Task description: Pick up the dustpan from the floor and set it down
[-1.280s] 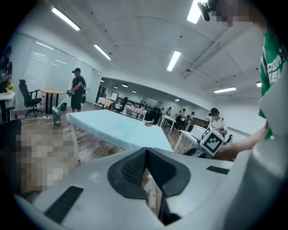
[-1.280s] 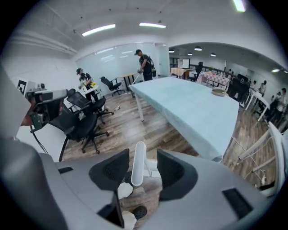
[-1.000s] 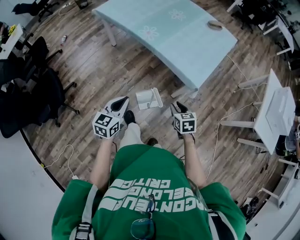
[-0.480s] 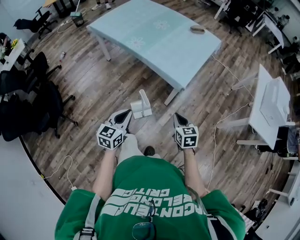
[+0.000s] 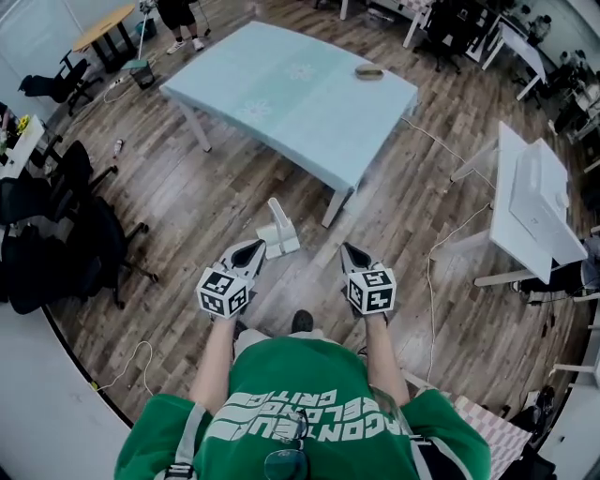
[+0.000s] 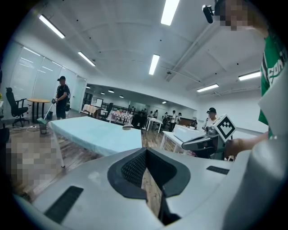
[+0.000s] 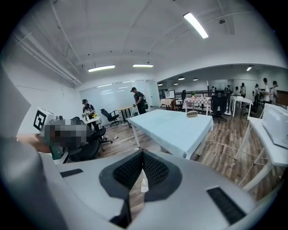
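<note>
The white dustpan (image 5: 278,234) rests on the wooden floor with its handle sticking up, close to the leg of the pale blue table (image 5: 281,89). Nothing holds it. My left gripper (image 5: 253,247) hangs just short of it, a little to its left, and is raised off the floor. In the left gripper view the left gripper (image 6: 145,150) has its pads met at the tips with nothing between them. My right gripper (image 5: 349,251) is off to the dustpan's right, well apart from it. The right gripper view shows the right gripper (image 7: 142,152) shut and empty.
A small brush-like object (image 5: 367,71) lies on the table's far side. A white desk (image 5: 525,216) stands at the right, with a cable (image 5: 441,244) trailing over the floor beside it. Black office chairs (image 5: 56,225) crowd the left. A person with a mop (image 5: 178,14) stands beyond the table.
Both grippers have risen and drawn back from the dustpan. The dustpan stays on the floor, now ahead of the left gripper instead of midway between the two.
</note>
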Demonstrator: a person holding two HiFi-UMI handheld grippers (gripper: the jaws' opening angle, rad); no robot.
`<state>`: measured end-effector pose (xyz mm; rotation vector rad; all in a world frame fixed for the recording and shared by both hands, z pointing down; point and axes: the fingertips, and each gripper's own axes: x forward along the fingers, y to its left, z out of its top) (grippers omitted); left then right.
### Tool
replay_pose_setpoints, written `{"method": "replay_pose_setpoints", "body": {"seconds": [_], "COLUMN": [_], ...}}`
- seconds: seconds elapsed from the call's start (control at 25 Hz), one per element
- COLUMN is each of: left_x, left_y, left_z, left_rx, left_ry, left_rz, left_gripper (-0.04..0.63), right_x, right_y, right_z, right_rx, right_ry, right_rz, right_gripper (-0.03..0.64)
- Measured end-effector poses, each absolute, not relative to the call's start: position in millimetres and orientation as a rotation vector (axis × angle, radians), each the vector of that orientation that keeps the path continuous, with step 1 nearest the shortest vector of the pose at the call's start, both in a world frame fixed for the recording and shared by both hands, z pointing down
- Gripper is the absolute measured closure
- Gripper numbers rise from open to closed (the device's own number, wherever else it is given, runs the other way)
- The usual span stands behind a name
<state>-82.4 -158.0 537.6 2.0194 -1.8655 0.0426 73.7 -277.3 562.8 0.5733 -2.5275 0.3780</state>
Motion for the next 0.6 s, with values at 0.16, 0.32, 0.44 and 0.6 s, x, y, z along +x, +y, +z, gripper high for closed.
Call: {"method": "replay_pose_setpoints", "body": {"seconds": [0.16, 0.32, 0.44, 0.6], "left_x": [-92.7, -110.0, -122.8, -136.7], "left_y": [-151.3, -131.6, -118.7, -104.9], "left_z": [528.4, 523.5, 520.6, 516.1], "left_rx": [2.053, 2.062, 2.066, 2.082], "left_ry": [-1.850, -1.849, -1.849, -1.837], "left_rz": [0.037, 0.023, -0.002, -0.004], "left_gripper": [0.602, 0.601, 0.603, 0.603], "right_x": [61.3, 42.8, 30.2, 16.7], "right_y": [-260.0, -234.8, -218.0, -201.8], "right_z": [559.1, 556.0, 554.8, 550.5], "right_rx": [0.575, 0.576, 0.581, 0.595], "right_ry": [-2.529, -2.533, -2.529, -2.530], "right_rz": [0.384, 0.382, 0.367, 0.370], "right_gripper": [0.609, 0.609, 0.609, 0.609]}}
